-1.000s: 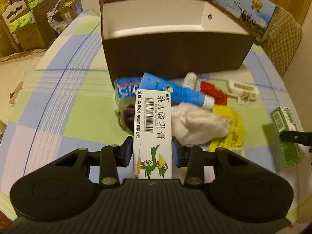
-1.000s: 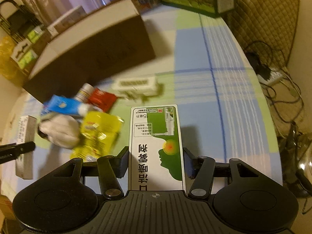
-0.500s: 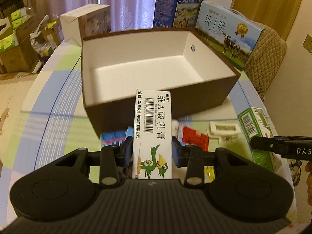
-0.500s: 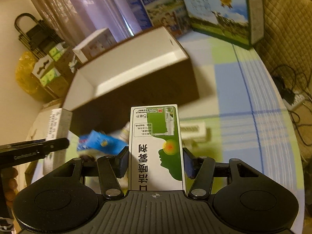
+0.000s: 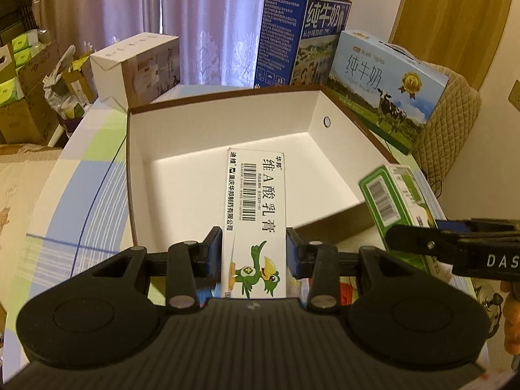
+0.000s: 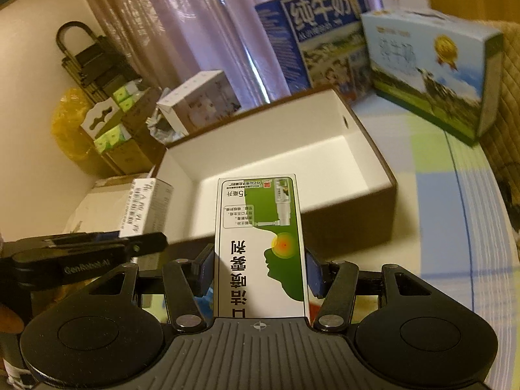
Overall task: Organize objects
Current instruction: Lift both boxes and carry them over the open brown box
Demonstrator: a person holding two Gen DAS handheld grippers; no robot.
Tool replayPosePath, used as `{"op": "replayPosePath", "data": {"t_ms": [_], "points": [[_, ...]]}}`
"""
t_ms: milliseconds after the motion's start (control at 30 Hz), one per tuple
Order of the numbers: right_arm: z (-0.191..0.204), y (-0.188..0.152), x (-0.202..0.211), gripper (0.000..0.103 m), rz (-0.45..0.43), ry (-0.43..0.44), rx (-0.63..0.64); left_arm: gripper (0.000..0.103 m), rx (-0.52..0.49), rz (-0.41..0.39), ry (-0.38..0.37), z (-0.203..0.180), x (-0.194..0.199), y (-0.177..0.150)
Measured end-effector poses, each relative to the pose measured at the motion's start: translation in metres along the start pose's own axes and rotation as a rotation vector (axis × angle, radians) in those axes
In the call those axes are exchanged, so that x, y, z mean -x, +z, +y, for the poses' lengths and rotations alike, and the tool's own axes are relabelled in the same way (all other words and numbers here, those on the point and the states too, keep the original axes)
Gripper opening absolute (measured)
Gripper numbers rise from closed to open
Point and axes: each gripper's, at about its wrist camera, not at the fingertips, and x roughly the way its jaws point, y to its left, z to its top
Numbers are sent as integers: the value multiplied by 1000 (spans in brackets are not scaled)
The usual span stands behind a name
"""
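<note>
Your left tongs (image 5: 253,247) are clamped on a white ointment carton (image 5: 255,214) printed with a barcode and a green cartoon bird; both pads bear flat on its long sides. In the left wrist view the carton points toward 12 o'clock and its far end overlaps the open interior of the brown storage box (image 5: 227,149). Whether it has crossed the near rim cannot be told from this angle.

Your right tongs (image 6: 260,268) are clamped on a green-and-white spray carton (image 6: 260,243), its print upside down to the camera. In the right wrist view it likewise points toward 12 o'clock, its far end overlapping the box's (image 6: 276,149) white interior. The box shows nothing inside in either view.

Each gripper appears in the other's view. The right one enters the left wrist view at 3 o'clock, its carton (image 5: 396,208) beside the box's near right corner. The left one enters the right wrist view at 9 o'clock, its carton (image 6: 146,204) beside the box's near left corner.

The box stands on a table with a checked blue, green and white cloth (image 6: 448,201). At 12 to 2 o'clock beyond the box stand two milk cartons, one dark blue (image 5: 299,39), one light blue (image 5: 386,84). A white cardboard box (image 5: 136,65) sits at 11 o'clock.
</note>
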Motion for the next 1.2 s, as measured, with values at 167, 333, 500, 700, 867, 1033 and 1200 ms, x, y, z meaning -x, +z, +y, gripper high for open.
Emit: {"op": "replayPosePath", "data": {"t_ms": [167, 333, 500, 700, 867, 1033, 1200], "points": [[4, 19, -16, 52, -14, 6, 23, 35, 11, 1, -5, 3, -15, 14], [2, 38, -31, 52, -16, 17, 26, 35, 25, -5, 0, 9, -27, 30], [1, 58, -47, 52, -18, 13, 40, 35, 39, -10, 17, 12, -44, 46], [-6, 77, -76, 52, -12, -7, 66, 35, 67, 10, 38, 15, -73, 61], [-17, 86, -98, 52, -3, -23, 64, 35, 115, 40, 36, 20, -98, 66], [-30, 88, -121, 52, 36, -48, 68, 35, 147, 84, 38, 20, -122, 67], [-46, 82, -142, 53, 92, -80, 57, 35, 179, 146, 24, 18, -145, 59]]}}
